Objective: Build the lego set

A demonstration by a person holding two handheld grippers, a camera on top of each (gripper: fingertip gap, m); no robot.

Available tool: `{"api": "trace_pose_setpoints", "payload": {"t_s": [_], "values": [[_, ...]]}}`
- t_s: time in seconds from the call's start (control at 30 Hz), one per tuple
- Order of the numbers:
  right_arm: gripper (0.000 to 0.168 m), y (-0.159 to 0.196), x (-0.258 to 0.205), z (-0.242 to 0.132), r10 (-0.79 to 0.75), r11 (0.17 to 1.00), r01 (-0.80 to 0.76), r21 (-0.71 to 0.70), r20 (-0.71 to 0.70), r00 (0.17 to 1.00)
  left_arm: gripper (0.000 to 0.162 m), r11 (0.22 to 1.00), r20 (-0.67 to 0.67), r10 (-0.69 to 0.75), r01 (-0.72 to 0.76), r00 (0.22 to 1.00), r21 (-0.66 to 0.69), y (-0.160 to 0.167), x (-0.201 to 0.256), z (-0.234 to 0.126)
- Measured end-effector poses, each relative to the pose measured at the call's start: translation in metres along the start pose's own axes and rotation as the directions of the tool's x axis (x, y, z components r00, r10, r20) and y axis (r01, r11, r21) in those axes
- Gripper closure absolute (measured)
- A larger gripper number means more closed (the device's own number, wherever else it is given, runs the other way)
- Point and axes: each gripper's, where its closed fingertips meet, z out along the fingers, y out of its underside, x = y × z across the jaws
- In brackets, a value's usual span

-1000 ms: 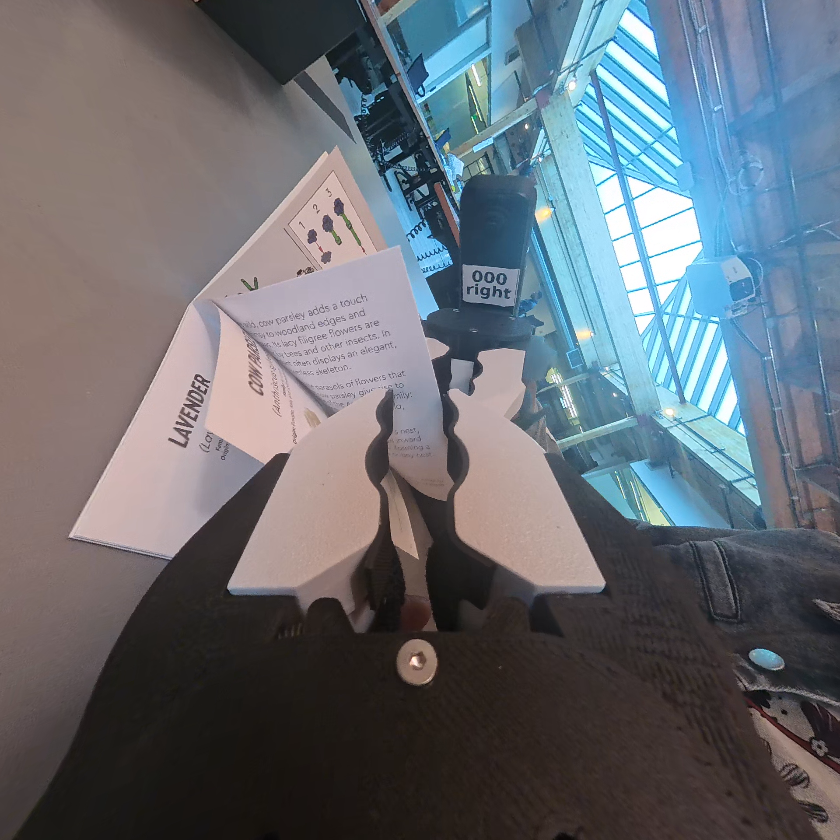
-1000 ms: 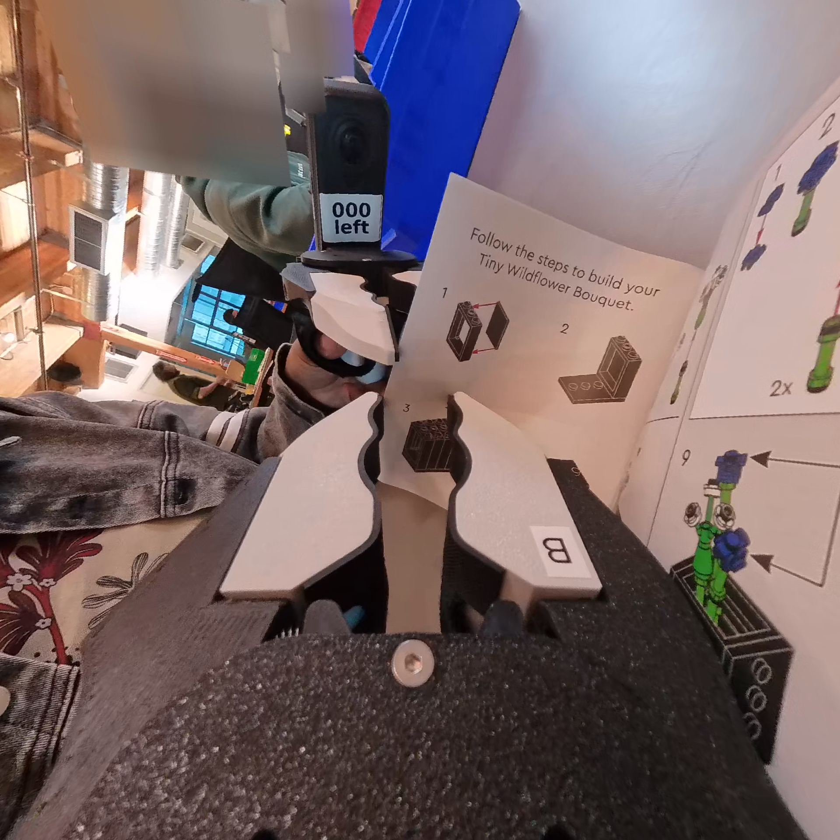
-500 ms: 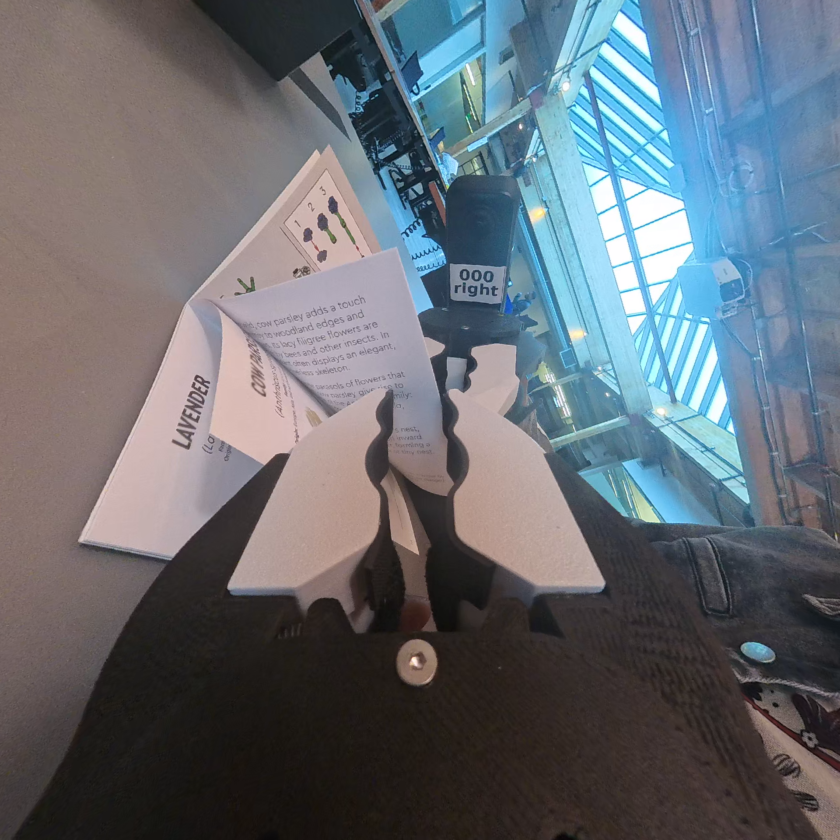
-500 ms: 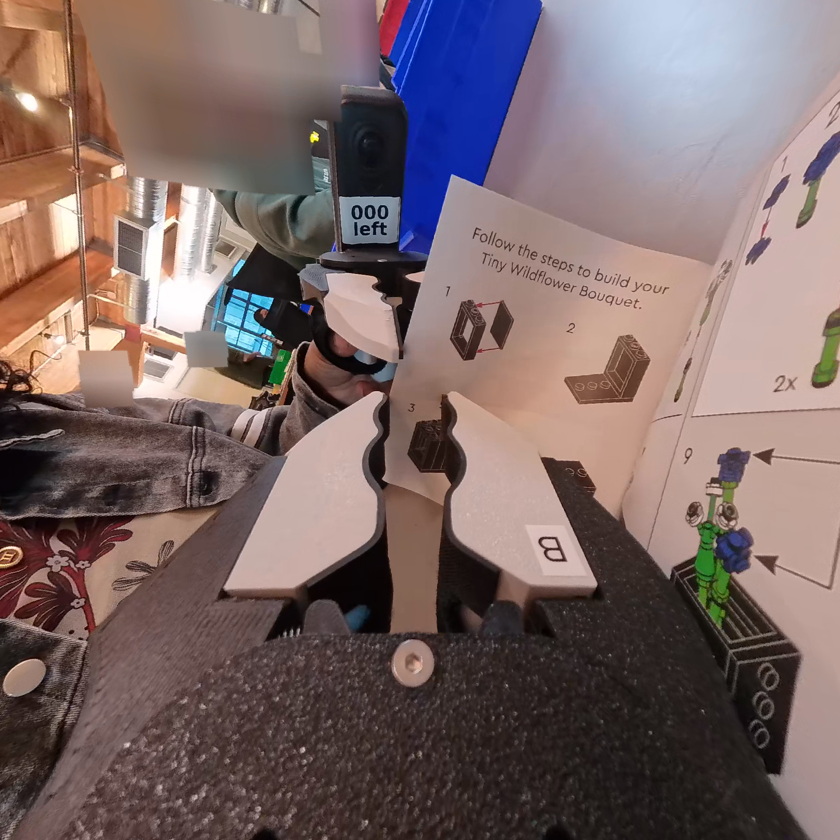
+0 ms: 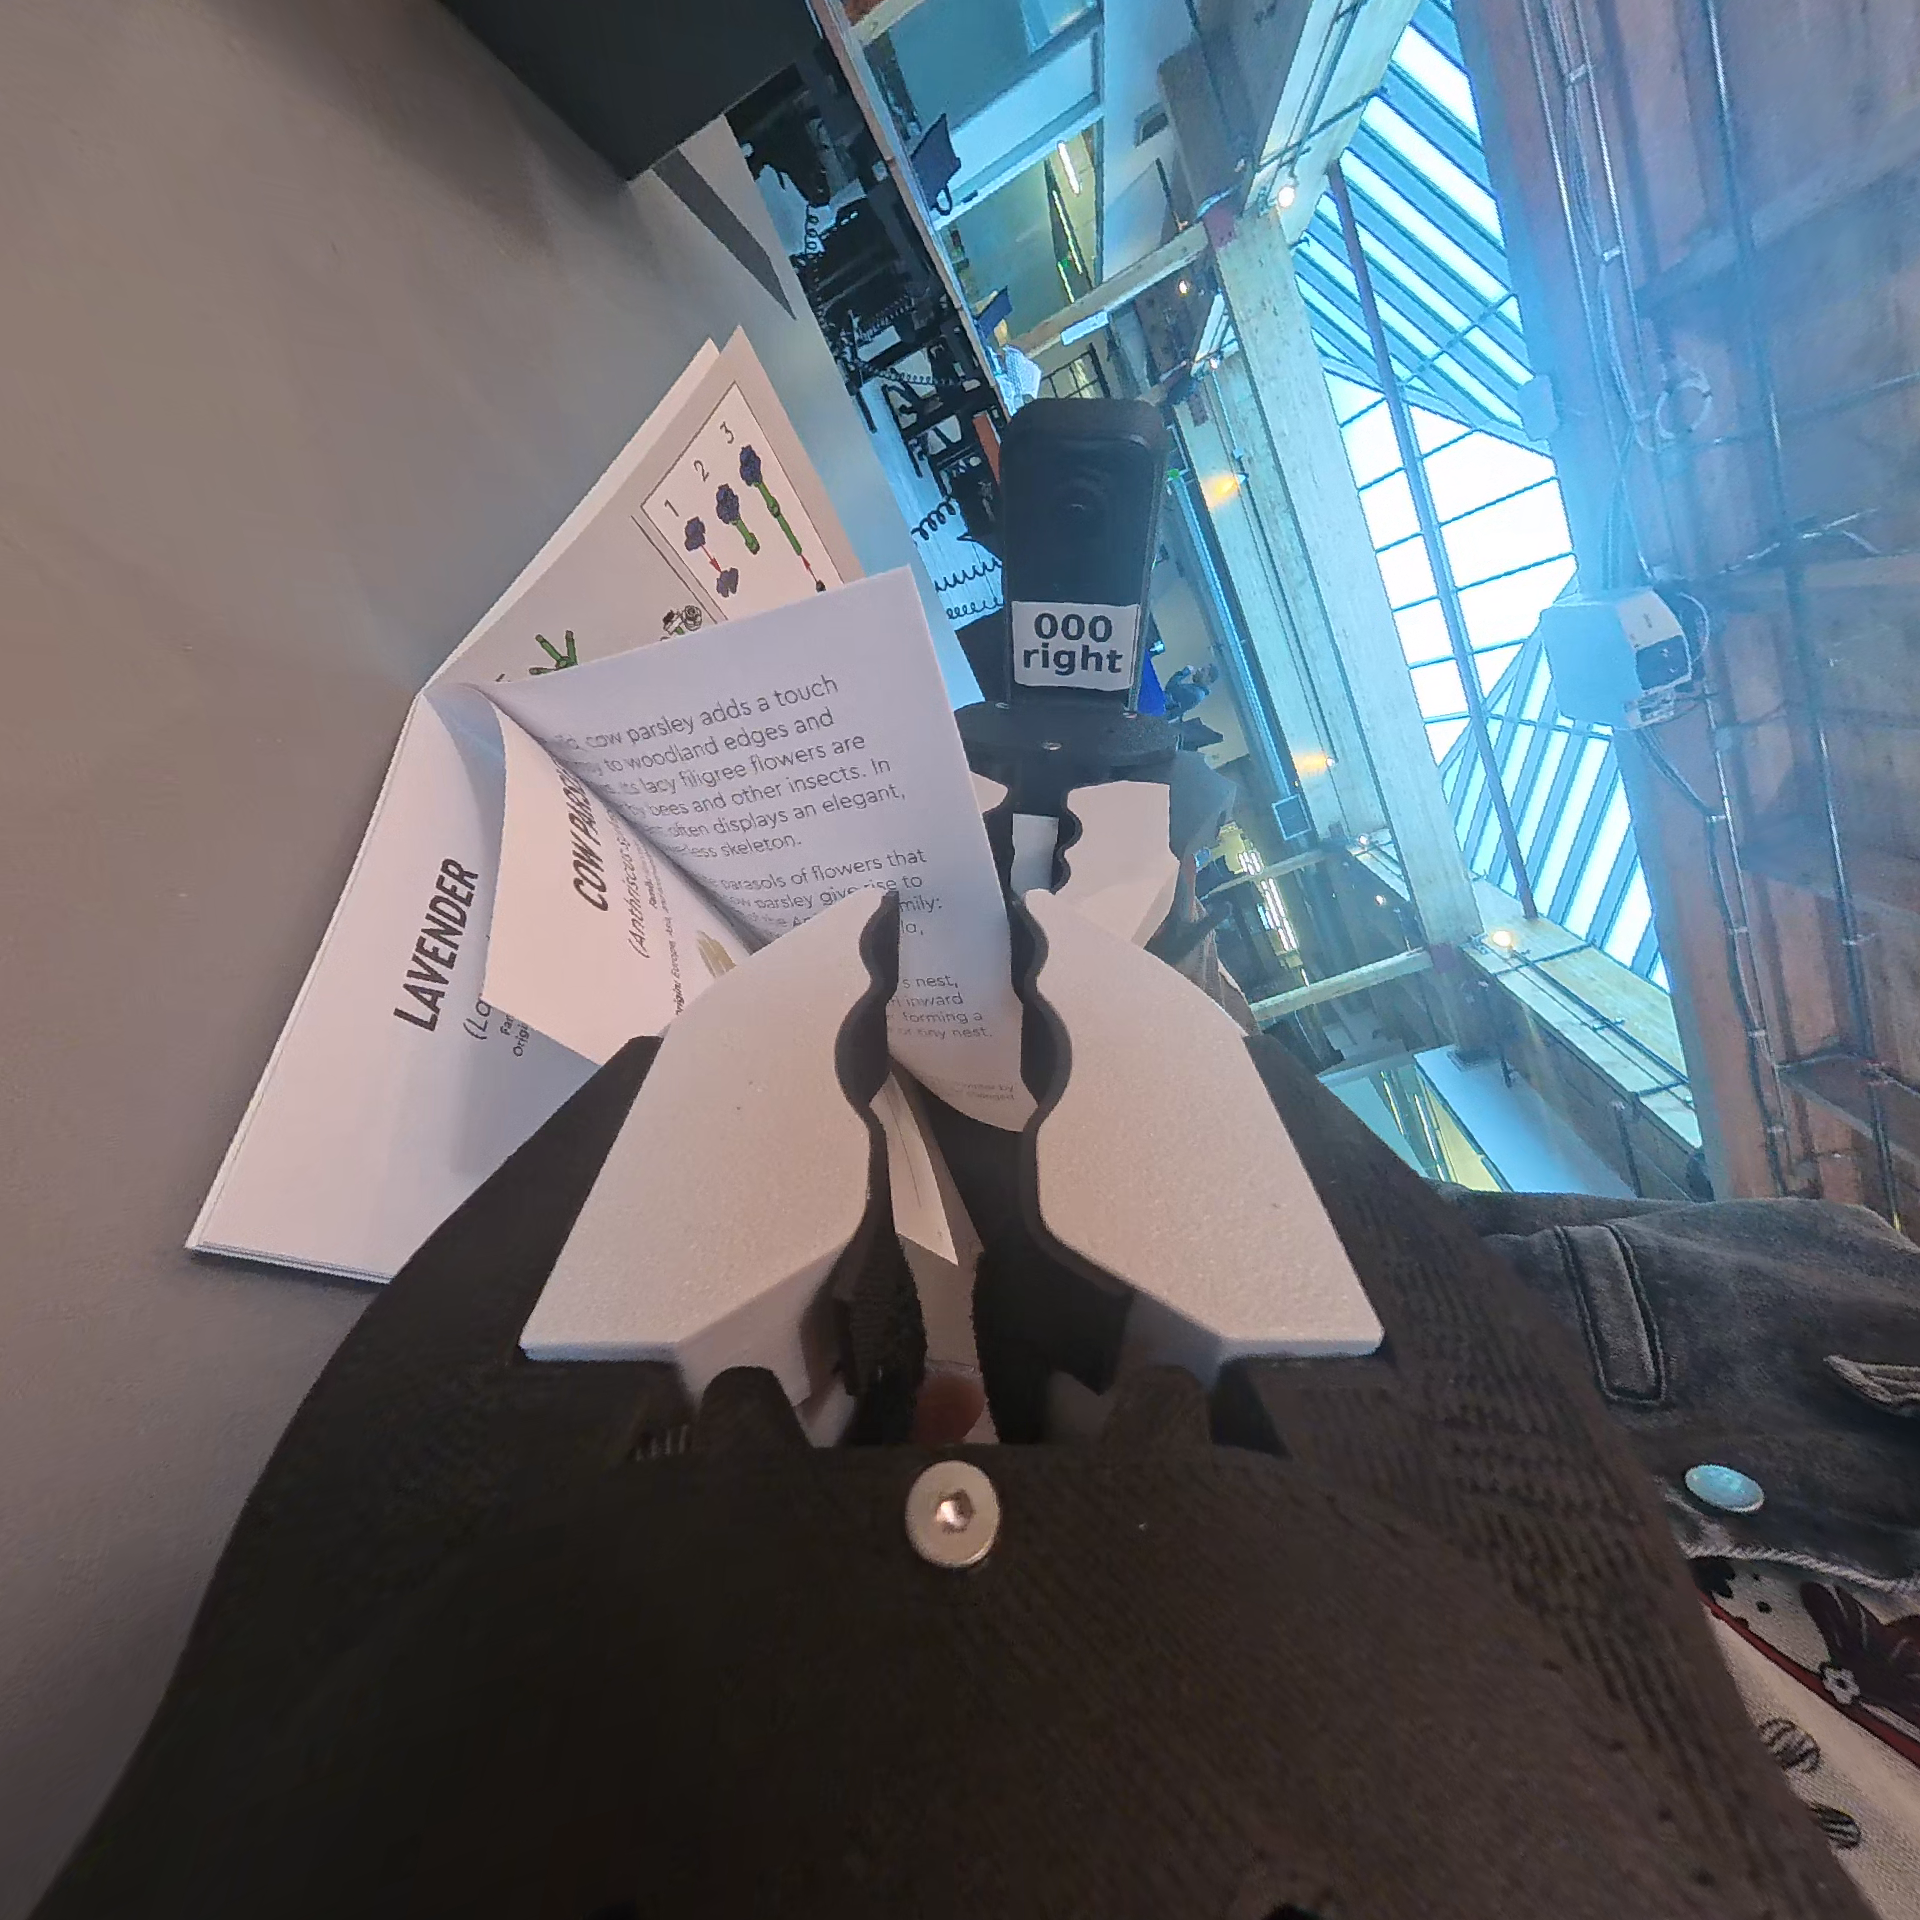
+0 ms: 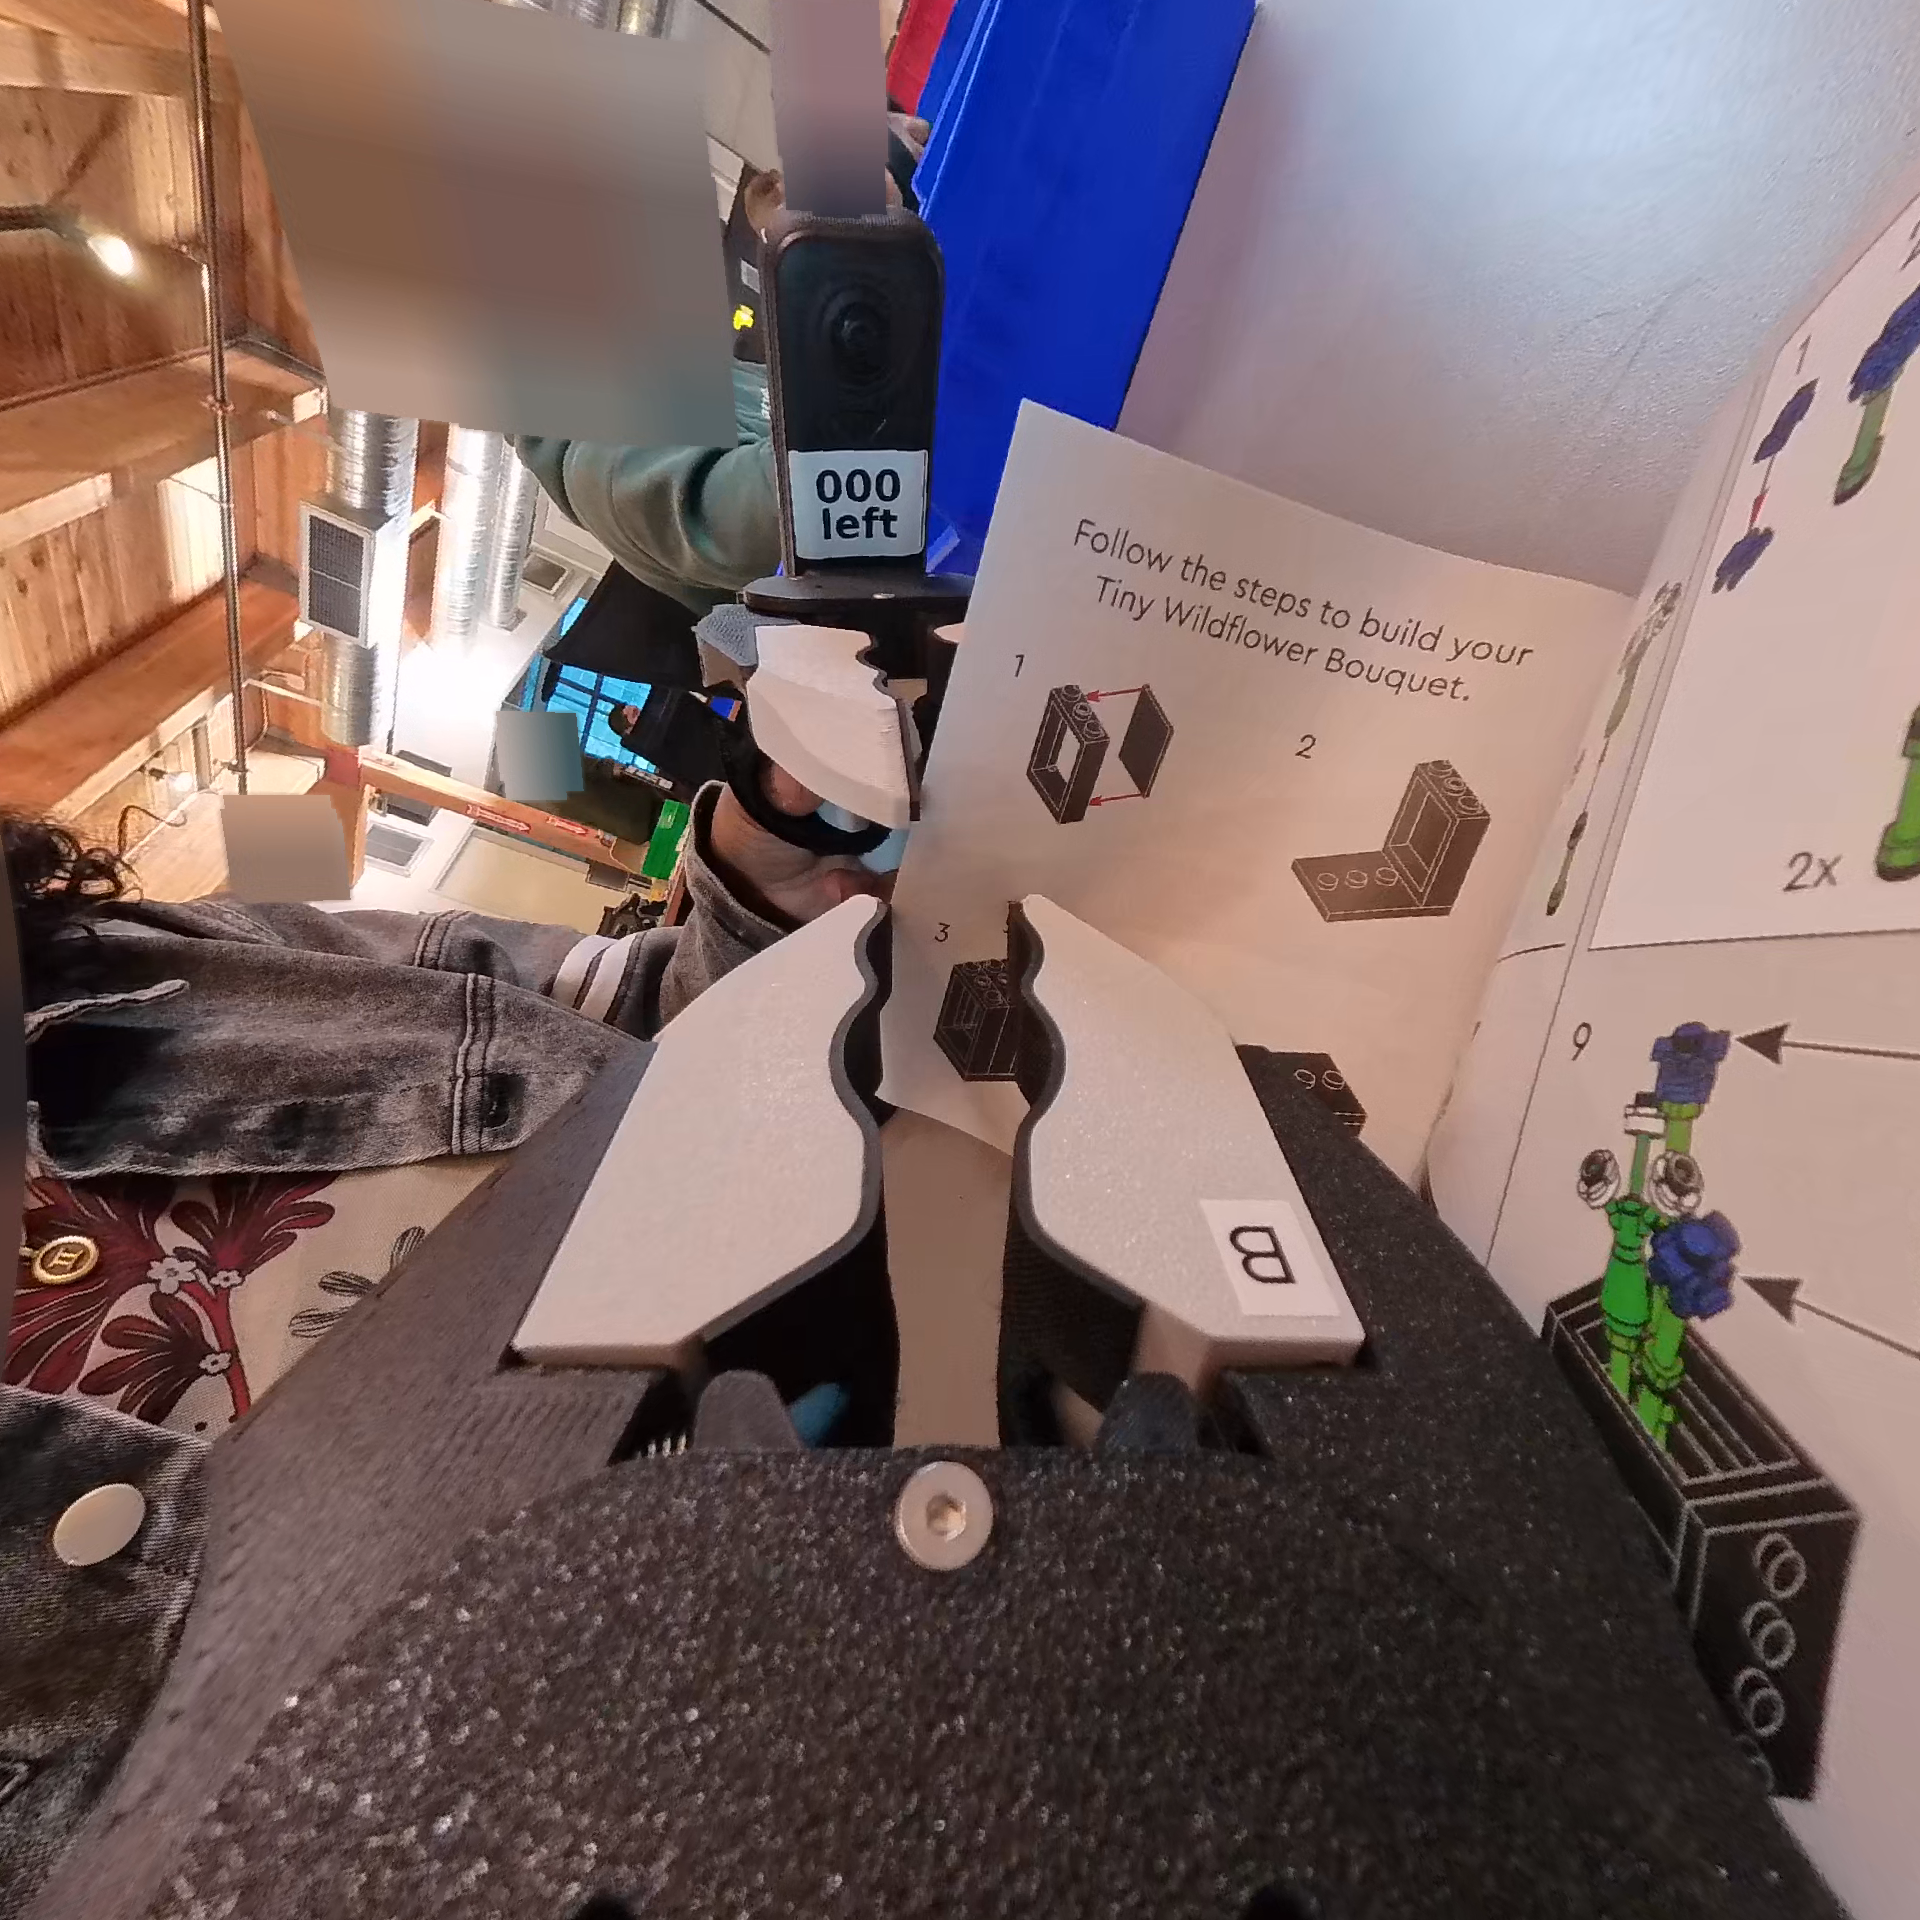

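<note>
Both views were brightly lit by daylight. In the left wrist view, a skylight (image 5: pixel 1455 520) was blown out to blue-white glare, and the grey counter (image 5: pixel 208 520) beside it was left evenly lit. In the right wrist view, warm lamp light was cast over wooden beams (image 6: pixel 104 364), and a lifted page (image 6: pixel 1247 727) seemed faintly translucent. Straight lines were bent by wide-angle distortion at the edges, and the nearest black housing was rendered soft.

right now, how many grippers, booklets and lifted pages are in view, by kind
white-fingered black grippers: 2 (left, right)
open white paper instruction booklet: 1
lifted printed page: 1
total: 4
</note>
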Motion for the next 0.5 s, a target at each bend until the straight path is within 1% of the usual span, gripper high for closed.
{"api": "trace_pose_setpoints", "payload": {"t_s": [0.1,0.27,0.37,0.43,0.5], "values": [[0.152,-0.0007,-0.0009,-0.0004,0.000,1.000,0.000,0.004,0.006,1.000,0.141,1.000,0.004,0.001,-0.001,1.000,0.001,-0.0001,-0.0004,-0.0001],[0.152,-0.0005,0.0024,-0.0001,-0.033,0.999,0.033,-0.001,-0.047,0.998,0.142,1.000,0.010,0.005,-0.005,1.000,-0.007,0.0013,-0.0010,0.0005],[0.164,-0.0022,0.0012,-0.0012,-0.058,0.998,0.059,0.006,-0.060,0.996,0.142,1.000,0.009,0.005,-0.005,1.000,-0.006,0.0011,-0.0008,0.0004],[0.168,-0.0027,0.0026,-0.0022,-0.075,0.997,0.076,0.007,-0.085,0.994,0.142,1.000,0.009,0.006,-0.006,1.000,-0.011,0.0018,-0.0008,0.0007],[0.168,-0.0027,0.0048,-0.0029,-0.089,0.996,0.090,0.005,-0.115,0.989,0.142,1.000,0.010,0.007,-0.007,1.000,-0.015,0.0023,-0.0009,0.0009]]}}
